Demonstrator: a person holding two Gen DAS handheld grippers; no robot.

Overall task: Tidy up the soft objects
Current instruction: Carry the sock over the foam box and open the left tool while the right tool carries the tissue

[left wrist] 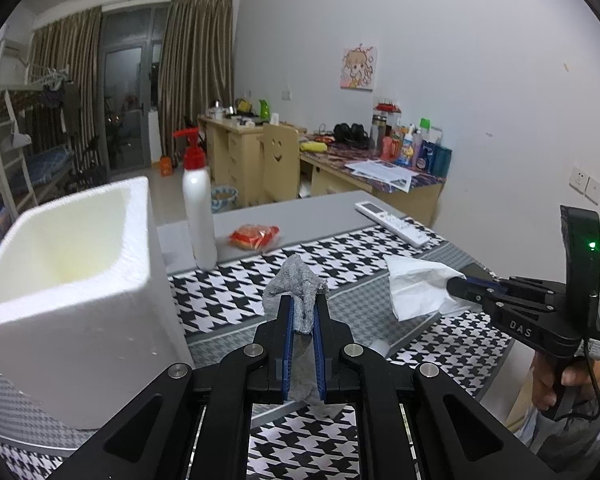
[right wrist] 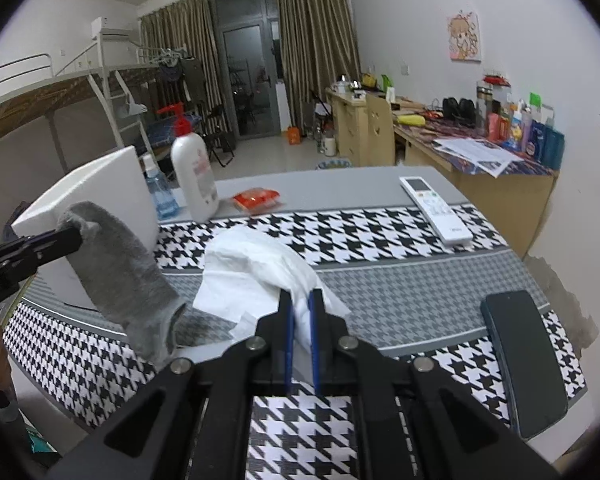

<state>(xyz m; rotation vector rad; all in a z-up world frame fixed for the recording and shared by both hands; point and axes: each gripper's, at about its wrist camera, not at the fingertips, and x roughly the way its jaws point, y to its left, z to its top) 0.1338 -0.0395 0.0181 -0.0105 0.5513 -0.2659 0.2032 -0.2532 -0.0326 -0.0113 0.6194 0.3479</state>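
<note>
left wrist view: the left gripper (left wrist: 302, 312) is clenched on a grey sock (left wrist: 296, 284), lifted off the houndstooth cloth (left wrist: 236, 284), with the white foam box (left wrist: 72, 264) just beside.

right wrist view: the right gripper (right wrist: 300, 312) pinches a white tissue (right wrist: 256, 268), probably clear of the cloth. both pickups look done; next, carry each over the box and let go.

White walls (right wrist: 420, 8) enclose a dormitory room: olive curtains (right wrist: 312, 40) flank a dark glass door (right wrist: 248, 76), wooden desks (right wrist: 496, 184) line the right wall, a bunk bed (right wrist: 40, 96) stands left.
</note>
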